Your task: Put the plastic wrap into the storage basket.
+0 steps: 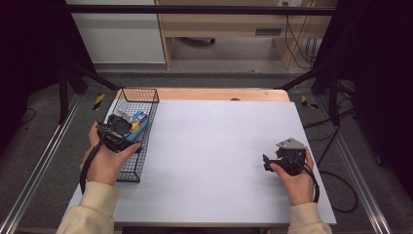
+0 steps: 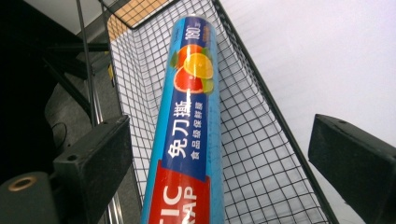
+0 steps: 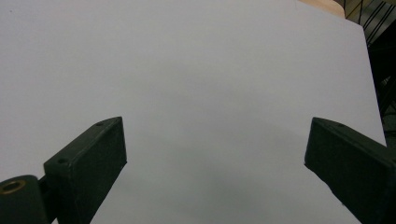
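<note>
A long blue cling-wrap roll (image 2: 191, 116) with an orange fruit picture and a red band lies lengthwise in a black wire basket (image 2: 261, 154). My left gripper (image 2: 219, 135) hovers over it, open, with the roll between the jaws and neither pad pressing on it. From above, that gripper (image 1: 127, 129) sits over the basket (image 1: 152, 105) at the table's left edge, and the roll's (image 1: 140, 120) blue end peeks out. Over bare white surface at the right, my right gripper (image 1: 266, 162) stands open and points left; nothing is between its jaws (image 3: 217, 140).
A white sheet (image 1: 219, 146) covers the table, with a strip of wood (image 1: 219, 93) showing at the far edge. Black frame posts (image 1: 63, 92) and cables (image 1: 336, 185) flank the table. A wooden desk (image 1: 219, 29) stands beyond.
</note>
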`<state>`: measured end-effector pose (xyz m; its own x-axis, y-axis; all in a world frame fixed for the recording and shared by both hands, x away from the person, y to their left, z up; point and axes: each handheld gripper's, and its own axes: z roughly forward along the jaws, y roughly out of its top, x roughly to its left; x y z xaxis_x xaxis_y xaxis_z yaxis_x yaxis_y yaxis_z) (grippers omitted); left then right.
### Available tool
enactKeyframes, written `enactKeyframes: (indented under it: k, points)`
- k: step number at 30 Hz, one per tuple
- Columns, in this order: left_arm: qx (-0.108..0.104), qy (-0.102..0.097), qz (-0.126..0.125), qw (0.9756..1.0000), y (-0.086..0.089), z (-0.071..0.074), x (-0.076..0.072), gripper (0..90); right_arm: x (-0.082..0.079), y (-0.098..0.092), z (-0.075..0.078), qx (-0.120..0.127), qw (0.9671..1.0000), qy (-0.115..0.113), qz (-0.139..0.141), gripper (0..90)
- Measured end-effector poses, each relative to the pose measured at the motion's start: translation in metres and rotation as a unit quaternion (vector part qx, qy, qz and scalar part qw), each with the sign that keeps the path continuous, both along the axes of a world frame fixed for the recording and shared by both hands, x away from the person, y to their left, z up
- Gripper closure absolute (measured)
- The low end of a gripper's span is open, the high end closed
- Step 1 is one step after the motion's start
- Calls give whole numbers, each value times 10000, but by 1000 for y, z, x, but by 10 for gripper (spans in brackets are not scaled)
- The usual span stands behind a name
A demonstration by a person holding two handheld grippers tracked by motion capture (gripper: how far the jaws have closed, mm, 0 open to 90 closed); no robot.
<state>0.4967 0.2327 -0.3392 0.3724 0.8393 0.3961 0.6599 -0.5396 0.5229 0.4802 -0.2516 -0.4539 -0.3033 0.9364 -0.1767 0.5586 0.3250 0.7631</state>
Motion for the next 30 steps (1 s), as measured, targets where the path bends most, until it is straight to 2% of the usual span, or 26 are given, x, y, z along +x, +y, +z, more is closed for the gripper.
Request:
enactKeyframes:
  k: [11, 14, 17, 27, 30]
  points:
    - [-296, -206, -297, 9989, -5, 11, -1, 53, -1, 0, 0, -8, 10000, -17, 5, 57]
    - [-214, -272, -384, 9987, -9, 15, -3, 52, -1, -1, 1, 3, 10000, -57, 25, 57]
    - [-416, -280, -591, 9970, -16, 22, -7, 52, -1, -1, 1, 11, 10000, -41, 24, 54]
    - [-465, -434, -976, 9932, -33, 38, -14, 51, -2, -2, 3, 35, 9999, -96, 5, 54]
    - [-594, -445, -1124, 9909, -37, 41, -17, 51, -4, -4, 5, 66, 9999, -119, -21, 46]
